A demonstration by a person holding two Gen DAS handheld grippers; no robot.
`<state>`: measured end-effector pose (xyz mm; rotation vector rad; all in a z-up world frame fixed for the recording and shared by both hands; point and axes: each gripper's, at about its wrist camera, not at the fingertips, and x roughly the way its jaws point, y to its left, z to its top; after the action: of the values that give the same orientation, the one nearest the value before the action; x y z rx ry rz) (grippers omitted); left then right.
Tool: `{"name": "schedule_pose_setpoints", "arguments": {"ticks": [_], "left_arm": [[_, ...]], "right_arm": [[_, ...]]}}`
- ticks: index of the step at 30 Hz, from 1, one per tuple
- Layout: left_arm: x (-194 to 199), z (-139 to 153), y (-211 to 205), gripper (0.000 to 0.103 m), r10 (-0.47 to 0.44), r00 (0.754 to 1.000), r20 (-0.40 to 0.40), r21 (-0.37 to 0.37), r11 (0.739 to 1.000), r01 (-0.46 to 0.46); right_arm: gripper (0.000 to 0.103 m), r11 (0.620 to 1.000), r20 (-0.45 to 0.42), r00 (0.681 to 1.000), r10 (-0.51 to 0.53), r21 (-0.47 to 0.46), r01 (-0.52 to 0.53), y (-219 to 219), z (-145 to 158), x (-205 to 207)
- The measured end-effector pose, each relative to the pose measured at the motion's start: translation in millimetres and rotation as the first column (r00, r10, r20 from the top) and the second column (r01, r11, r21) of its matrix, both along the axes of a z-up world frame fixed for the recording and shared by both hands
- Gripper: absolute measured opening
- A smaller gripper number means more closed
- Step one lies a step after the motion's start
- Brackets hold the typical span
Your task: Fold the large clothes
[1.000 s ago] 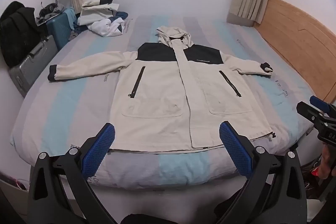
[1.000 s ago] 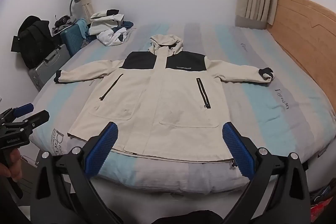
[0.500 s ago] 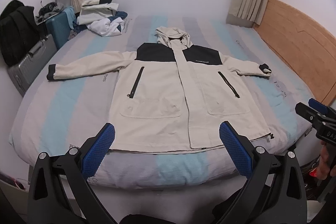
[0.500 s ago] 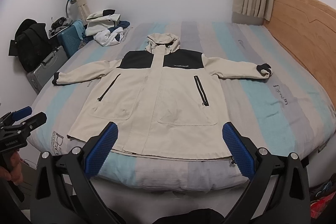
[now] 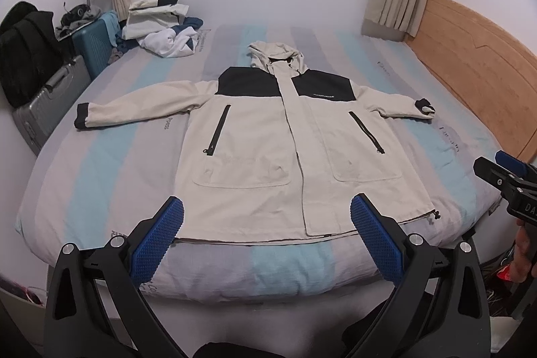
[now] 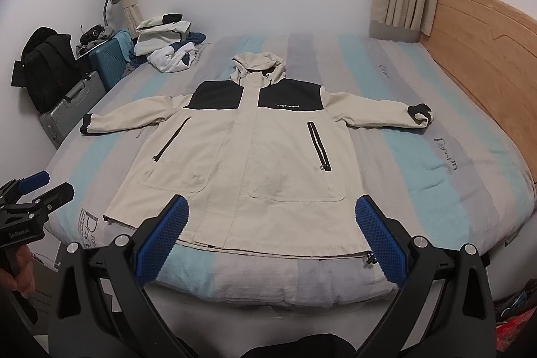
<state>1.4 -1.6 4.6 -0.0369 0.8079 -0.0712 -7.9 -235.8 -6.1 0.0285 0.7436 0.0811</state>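
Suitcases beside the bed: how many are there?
2: a teal suitcase upright near the lamp, and a grey suitcase in front of it. Others may hide behind the bags.

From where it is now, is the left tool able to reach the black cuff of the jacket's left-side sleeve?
Probably yes: the open left tool holds nothing, and only bare striped bed lies before the black cuff.

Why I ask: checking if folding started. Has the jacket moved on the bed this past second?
No. The jacket lies as before; its hem meets the same bed stripes.
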Motion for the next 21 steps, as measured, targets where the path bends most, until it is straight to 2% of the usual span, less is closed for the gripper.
{"name": "schedule_pose_setpoints", "arguments": {"ticks": [21], "left_arm": [[-4.9,6.0,-5.6,0.097,0.003,1.000,0.014,0.008,1.000,-0.003]], "right_arm": [[0.096,1.000,-0.007,1.000,-0.026,-0.012,0.026,-5.2,5.3,-2.0]]}}
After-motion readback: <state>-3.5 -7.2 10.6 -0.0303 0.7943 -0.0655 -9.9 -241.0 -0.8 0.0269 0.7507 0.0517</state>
